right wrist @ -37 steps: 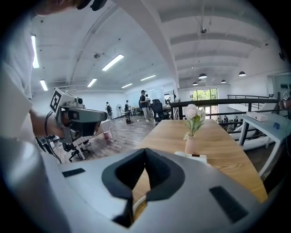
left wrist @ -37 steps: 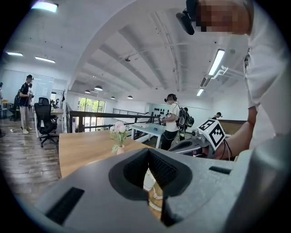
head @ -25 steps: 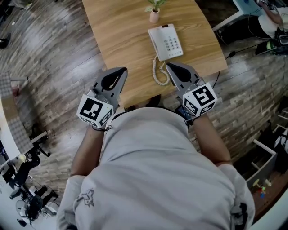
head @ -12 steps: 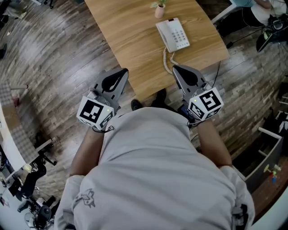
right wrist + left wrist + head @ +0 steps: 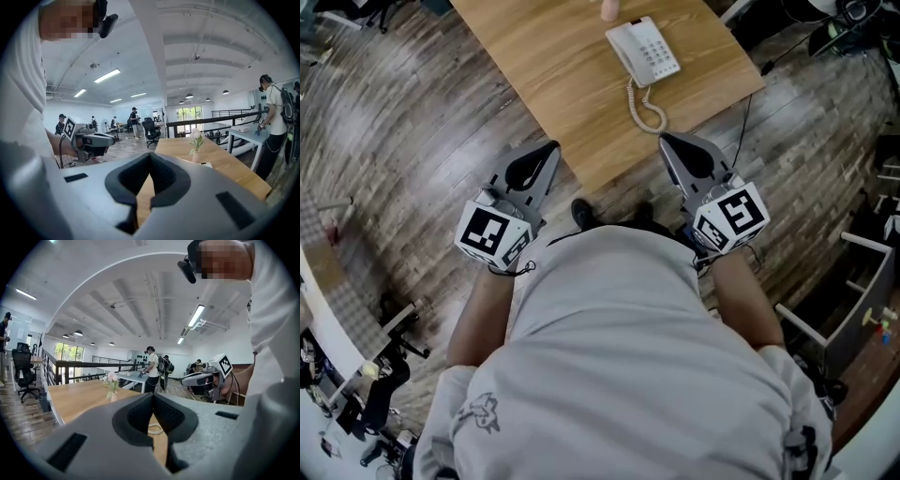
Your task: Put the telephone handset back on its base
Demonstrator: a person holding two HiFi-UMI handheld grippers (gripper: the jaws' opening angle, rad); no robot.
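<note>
Left jaws: I am seeing the left gripper [image 5: 152,395] with its pads meeting at the tips, closed on themselves.
Right jaws: the right gripper [image 5: 150,155] is showing the same, pads pressing together and gripping only each other.
Gripper position: both are hovering at the near edge of the table [image 5: 553,75], the left by its near-left corner and the right by the near edge, both pointing toward the table's far end.
Handset: the handset [image 5: 622,54] is lying along the left side of the base [image 5: 656,56], as far as I am able to make out; the whole telephone is sitting toward the table's far end, well apart from both jaws.
In the way: the coiled cord [image 5: 645,111] is trailing across the table between the base and the near edge, ahead of the right gripper.
Around: a small flower vase [image 5: 196,149] is standing on the table beyond the telephone; a dark shoe [image 5: 581,214] is showing on the wooden floor [image 5: 412,122] under the table's near edge; people are standing at desks beyond the table.
</note>
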